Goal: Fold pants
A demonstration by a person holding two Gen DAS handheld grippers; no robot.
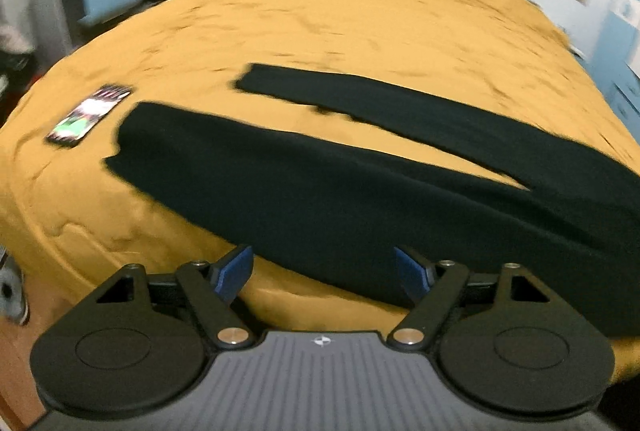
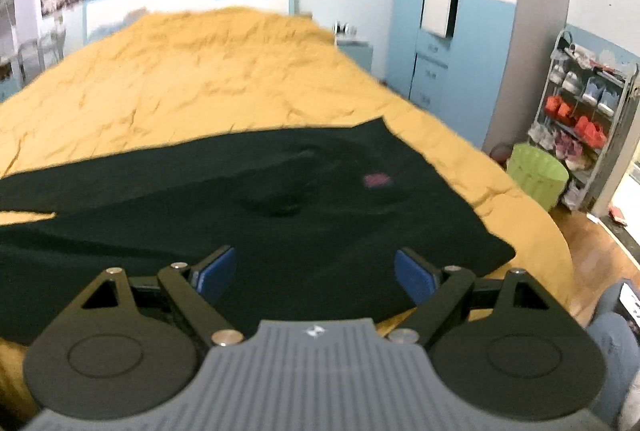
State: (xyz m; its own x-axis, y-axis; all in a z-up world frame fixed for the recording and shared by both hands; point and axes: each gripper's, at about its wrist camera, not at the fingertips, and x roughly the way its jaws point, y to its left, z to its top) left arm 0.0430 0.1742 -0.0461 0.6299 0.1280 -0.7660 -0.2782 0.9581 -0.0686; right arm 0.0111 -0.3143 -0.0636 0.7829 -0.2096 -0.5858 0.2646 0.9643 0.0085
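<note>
- On a wrinkled mustard bedspread [image 1: 360, 15], black pants [image 1: 304, 191] lie flat, matte and smooth, legs splayed in a narrow V.
- Left gripper [image 1: 324, 273]: blue-padded fingers [image 1: 236, 271] spread wide above the nearer leg's edge, nothing between them.
- Right gripper [image 2: 316, 271]: fingers spread above the waist end, empty.
- Glossy rectangular phone [image 1: 88, 115] rests beside the cuffs.

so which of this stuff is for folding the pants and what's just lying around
For the job:
- black fabric pants, laid flat with legs apart
- left gripper and right gripper, fingers apart

Lying about:
- smartphone with lit screen on the mustard-yellow bedspread
- green plastic bin
- grey shoe rack
</note>
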